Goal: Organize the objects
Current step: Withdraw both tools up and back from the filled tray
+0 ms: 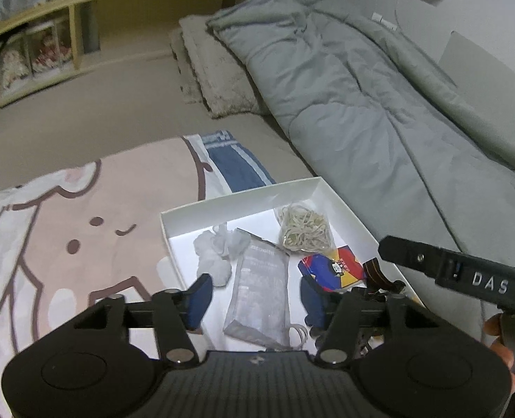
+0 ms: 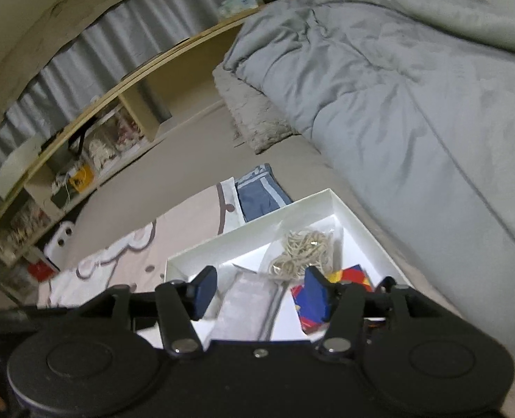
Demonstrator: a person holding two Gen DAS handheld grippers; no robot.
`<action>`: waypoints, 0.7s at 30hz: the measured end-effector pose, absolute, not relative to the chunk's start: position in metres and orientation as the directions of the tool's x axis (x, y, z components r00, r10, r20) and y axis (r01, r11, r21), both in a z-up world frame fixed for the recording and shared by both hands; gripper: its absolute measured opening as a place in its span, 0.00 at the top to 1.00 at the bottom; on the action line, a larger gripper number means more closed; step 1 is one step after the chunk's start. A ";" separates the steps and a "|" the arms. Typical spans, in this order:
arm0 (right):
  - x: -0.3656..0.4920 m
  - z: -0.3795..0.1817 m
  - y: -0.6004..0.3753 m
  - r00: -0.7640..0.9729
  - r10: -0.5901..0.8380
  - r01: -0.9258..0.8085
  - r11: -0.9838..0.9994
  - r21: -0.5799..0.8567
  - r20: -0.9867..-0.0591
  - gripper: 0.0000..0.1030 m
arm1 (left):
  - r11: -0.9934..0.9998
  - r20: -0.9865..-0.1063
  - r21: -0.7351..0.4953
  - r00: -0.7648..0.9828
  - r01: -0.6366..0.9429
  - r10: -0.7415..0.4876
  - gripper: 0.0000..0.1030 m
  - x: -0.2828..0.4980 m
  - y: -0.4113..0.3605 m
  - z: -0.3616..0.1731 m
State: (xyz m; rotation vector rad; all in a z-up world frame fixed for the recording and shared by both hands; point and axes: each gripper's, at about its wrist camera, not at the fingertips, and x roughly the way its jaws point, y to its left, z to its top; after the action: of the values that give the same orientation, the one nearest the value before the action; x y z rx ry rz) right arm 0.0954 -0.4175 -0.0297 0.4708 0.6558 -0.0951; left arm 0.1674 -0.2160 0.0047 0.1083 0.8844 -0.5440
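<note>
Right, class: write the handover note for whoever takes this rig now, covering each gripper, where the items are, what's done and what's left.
Left gripper: open, empty, above the white box.
Right gripper: open, empty, also over the box.
In the box: bag of rubber bands, clear flat packet, crumpled white wrap, red, blue and yellow card pack, a dark strap at the right wall.
Done: these items are boxed.
Left: a folded blue cloth lies outside on the pink mat; whether it belongs inside is unclear.
</note>
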 end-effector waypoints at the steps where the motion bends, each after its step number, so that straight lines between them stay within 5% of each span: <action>1: 0.089 -0.027 -0.415 0.793 0.050 0.230 0.899 0.374 -0.607 0.40 | 0.861 -0.754 -0.127 0.517 0.492 -0.406 0.37 0.162 -0.214 0.009; 11: 0.030 0.005 -0.401 0.817 -0.004 0.216 0.929 0.300 -0.577 0.18 | 0.877 -0.682 -0.089 0.613 0.472 -0.399 0.04 0.099 -0.188 0.044; 16: 0.000 0.018 -0.390 0.823 -0.049 0.210 0.952 0.223 -0.566 0.04 | 0.887 -0.640 -0.083 0.658 0.454 -0.397 0.00 0.069 -0.174 0.058; 21: -0.027 0.025 -0.378 0.829 -0.084 0.203 0.967 0.157 -0.553 0.00 | 0.898 -0.609 -0.044 0.700 0.438 -0.371 0.00 0.038 -0.163 0.067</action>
State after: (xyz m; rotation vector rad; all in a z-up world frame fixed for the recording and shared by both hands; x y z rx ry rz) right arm -0.0269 -0.3780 0.0249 0.2133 0.5750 -0.1534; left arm 0.0381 -0.1626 0.0668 0.1077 0.6543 -0.4518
